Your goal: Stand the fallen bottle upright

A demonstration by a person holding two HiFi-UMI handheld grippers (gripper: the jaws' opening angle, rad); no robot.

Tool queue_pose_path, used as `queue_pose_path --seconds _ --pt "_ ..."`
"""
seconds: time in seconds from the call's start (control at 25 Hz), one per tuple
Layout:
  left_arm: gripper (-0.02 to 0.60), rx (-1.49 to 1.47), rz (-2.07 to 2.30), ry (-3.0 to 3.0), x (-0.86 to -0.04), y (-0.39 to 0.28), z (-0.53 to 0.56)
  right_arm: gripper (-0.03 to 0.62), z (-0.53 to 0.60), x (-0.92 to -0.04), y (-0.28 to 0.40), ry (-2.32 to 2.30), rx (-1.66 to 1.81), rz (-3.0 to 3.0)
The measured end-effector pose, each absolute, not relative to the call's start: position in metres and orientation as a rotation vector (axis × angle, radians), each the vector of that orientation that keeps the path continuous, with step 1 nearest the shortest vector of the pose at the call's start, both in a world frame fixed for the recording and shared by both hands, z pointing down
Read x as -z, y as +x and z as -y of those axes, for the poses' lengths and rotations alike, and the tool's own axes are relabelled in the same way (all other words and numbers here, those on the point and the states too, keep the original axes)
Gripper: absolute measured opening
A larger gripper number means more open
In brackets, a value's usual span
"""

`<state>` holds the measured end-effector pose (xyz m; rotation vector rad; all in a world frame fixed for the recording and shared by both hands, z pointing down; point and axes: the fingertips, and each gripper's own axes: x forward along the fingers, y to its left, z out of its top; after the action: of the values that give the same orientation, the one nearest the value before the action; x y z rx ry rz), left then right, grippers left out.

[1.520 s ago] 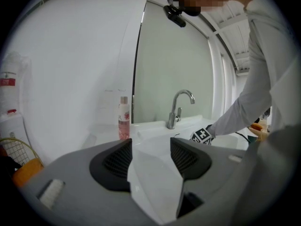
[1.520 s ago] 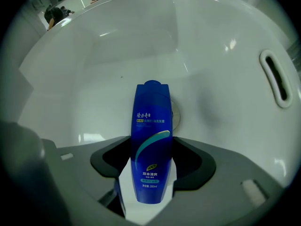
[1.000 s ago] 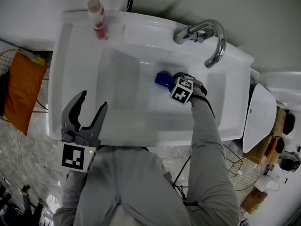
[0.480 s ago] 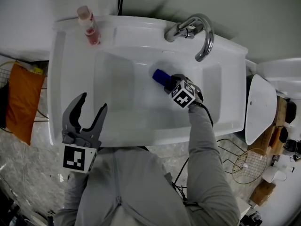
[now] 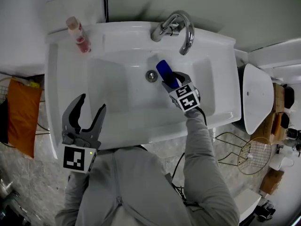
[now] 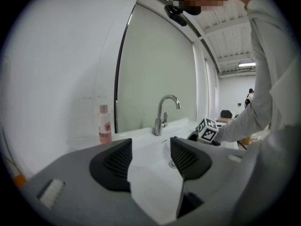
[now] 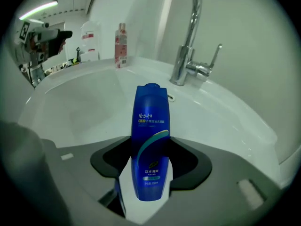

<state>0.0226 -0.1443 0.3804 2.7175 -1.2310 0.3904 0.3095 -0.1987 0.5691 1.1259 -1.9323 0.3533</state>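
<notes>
A blue shampoo bottle (image 5: 166, 73) (image 7: 150, 140) is clamped between the jaws of my right gripper (image 5: 171, 81) (image 7: 151, 163), over the white sink basin (image 5: 122, 102) near the drain (image 5: 151, 76). The bottle points away from the gripper toward the tap (image 5: 175, 27) and is lifted off the basin floor. My left gripper (image 5: 88, 108) (image 6: 149, 158) hangs open over the sink's front left edge with nothing between its jaws.
A pink-capped clear bottle (image 5: 78, 34) (image 6: 104, 124) stands upright on the sink's back left corner. The chrome tap (image 7: 190, 41) curves over the basin behind the blue bottle. An orange cloth (image 5: 21, 117) lies left of the sink; a white bin lid (image 5: 256, 98) sits right.
My right gripper has lifted the blue bottle from the basin floor and swung it toward the tap. The left gripper has stayed put, open.
</notes>
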Motion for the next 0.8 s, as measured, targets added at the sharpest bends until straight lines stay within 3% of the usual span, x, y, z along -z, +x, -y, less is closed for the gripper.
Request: queue_pose_path --seconds 0.8 --pt "0.276 -0.364 1.202 2.856 -0.362 0.032 0.149 0.252 0.23 -0.447 0.394 1.967 -0.301 1.991"
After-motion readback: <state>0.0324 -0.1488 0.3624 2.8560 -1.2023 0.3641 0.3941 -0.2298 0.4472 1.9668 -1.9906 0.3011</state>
